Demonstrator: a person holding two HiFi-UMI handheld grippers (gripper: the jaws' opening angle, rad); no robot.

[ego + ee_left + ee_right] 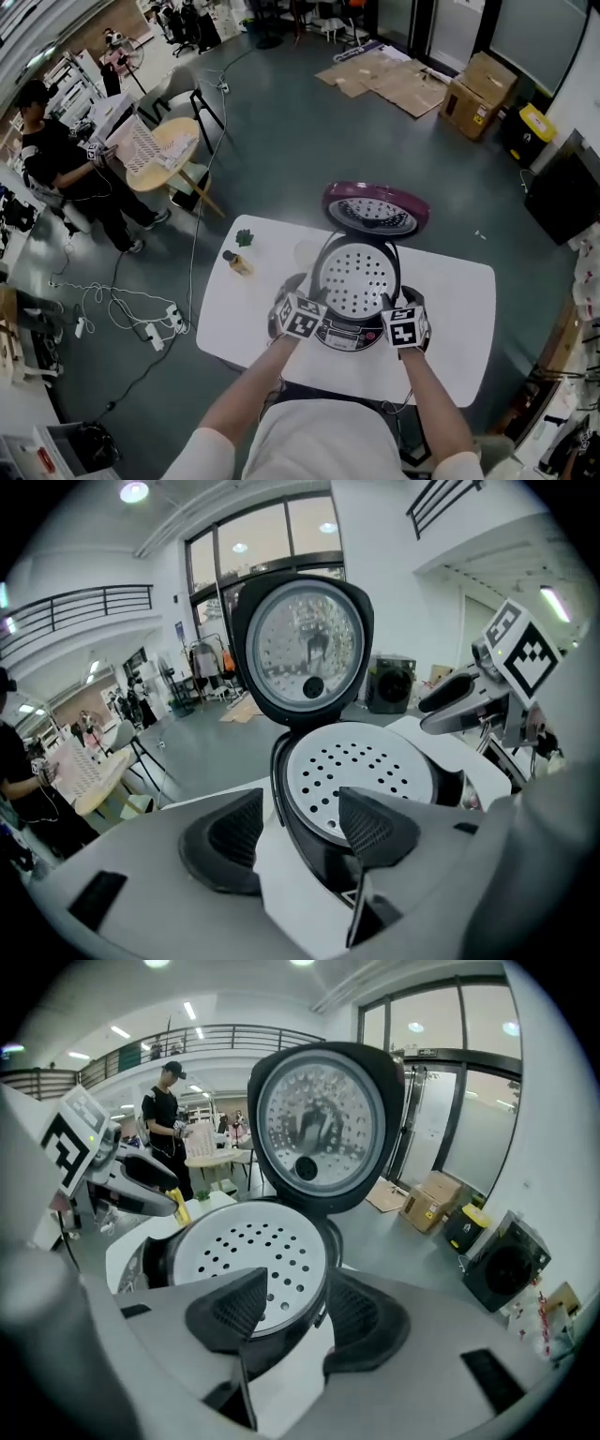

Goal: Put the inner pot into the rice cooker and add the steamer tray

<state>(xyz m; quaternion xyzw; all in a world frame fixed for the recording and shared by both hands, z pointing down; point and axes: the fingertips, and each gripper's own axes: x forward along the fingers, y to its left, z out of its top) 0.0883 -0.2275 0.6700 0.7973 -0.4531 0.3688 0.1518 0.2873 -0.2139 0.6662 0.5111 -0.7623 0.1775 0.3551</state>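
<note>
Steamer tray (356,278) is seated level in the mouth of the rice cooker (345,334), below the raised lid (375,208). The inner pot is not visible and is presumed to be covered by the tray. Left gripper (300,829) and right gripper (289,1314) are positioned at the cooker's front, one on each side. Both have their jaws apart with nothing clamped. The tray is judged light, thin, stiff and smooth, so probably slippery. It is best taken by the rim at opposite sides and kept level. No grip is expected from the holes.
</note>
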